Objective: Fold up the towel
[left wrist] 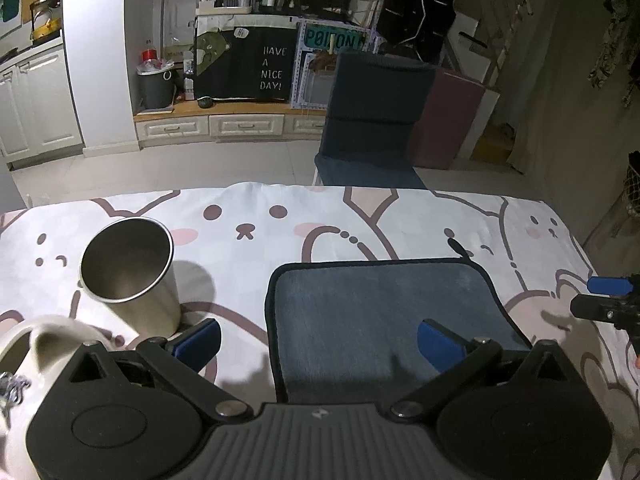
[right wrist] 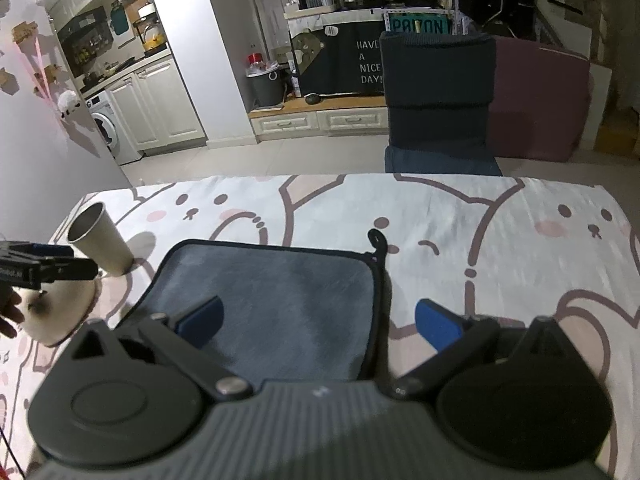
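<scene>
A grey-blue towel (left wrist: 384, 312) with dark edging and a small hanging loop lies flat on the bunny-print tablecloth (left wrist: 280, 220); it also shows in the right wrist view (right wrist: 280, 304). My left gripper (left wrist: 318, 342) is open, hovering over the towel's near left edge, one finger off the towel, one over it. My right gripper (right wrist: 318, 326) is open over the towel's near right edge, its right finger past the edge. The right gripper's tips show at the right of the left wrist view (left wrist: 600, 296); the left gripper shows at the left of the right wrist view (right wrist: 48, 266).
A steel cup (left wrist: 132, 272) stands left of the towel, also in the right wrist view (right wrist: 100, 240). A white jug (left wrist: 32, 344) sits near the table's front left, also in the right wrist view (right wrist: 56, 308). A dark blue chair (left wrist: 372, 120) stands behind the table's far edge.
</scene>
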Motion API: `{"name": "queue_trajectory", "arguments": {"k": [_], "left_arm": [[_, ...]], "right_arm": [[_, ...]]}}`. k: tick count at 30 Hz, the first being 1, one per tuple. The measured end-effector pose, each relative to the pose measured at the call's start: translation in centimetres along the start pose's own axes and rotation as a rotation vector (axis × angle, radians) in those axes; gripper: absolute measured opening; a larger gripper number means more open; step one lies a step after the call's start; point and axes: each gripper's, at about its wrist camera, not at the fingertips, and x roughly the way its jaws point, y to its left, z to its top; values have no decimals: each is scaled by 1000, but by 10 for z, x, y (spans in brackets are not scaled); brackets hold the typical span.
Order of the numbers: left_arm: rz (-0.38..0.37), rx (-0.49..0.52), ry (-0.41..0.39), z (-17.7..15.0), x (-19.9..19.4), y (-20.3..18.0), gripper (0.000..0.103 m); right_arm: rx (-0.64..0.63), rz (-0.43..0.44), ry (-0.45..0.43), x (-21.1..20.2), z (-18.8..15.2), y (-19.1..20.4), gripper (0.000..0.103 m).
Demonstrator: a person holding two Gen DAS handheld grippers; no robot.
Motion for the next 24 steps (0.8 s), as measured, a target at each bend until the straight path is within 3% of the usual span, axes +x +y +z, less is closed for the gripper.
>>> {"name": "queue_trajectory", "arguments": {"k": [24], "left_arm": [[8, 12, -68, -54, -91, -44, 103]], "right_arm": [[-10, 1, -87, -91, -54, 21, 103]]}}
